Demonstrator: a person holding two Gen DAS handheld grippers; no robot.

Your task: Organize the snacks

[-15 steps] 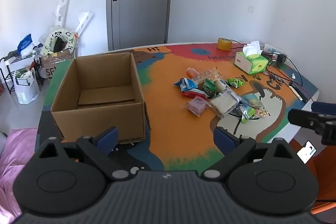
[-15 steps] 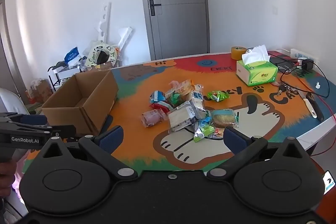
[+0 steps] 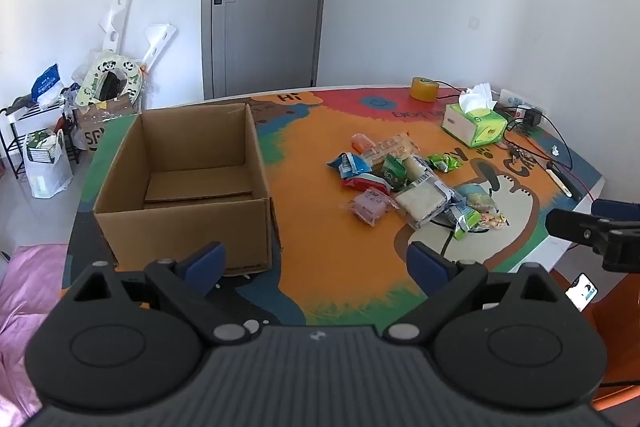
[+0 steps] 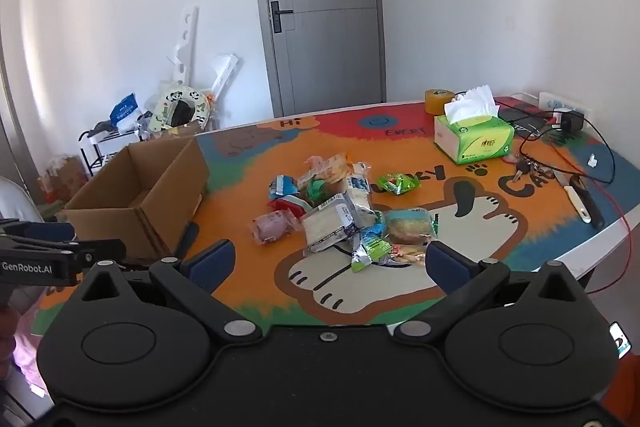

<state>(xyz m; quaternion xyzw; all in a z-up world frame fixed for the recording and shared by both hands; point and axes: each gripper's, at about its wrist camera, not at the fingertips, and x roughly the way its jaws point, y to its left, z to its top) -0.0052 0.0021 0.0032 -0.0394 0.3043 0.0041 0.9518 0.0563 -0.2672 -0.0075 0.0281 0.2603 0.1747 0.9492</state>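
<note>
A pile of snack packets [image 3: 412,187] [image 4: 340,211] lies on the colourful table mat, with a pink packet [image 3: 368,205] [image 4: 274,225] at its near left edge. An open, empty cardboard box [image 3: 184,183] [image 4: 140,195] stands to the left of the pile. My left gripper [image 3: 316,263] hovers open near the table's front edge, between box and pile, with nothing between its blue pads. My right gripper [image 4: 330,261] is also open and empty, hovering in front of the pile. Each gripper shows at the edge of the other's view.
A green tissue box [image 3: 474,125] [image 4: 474,139], a tape roll [image 3: 425,89] [image 4: 440,101], cables, a charger [image 4: 568,117] and a white-handled tool [image 4: 578,203] occupy the far right of the table. Bags and a shelf [image 3: 40,147] stand on the floor at the left.
</note>
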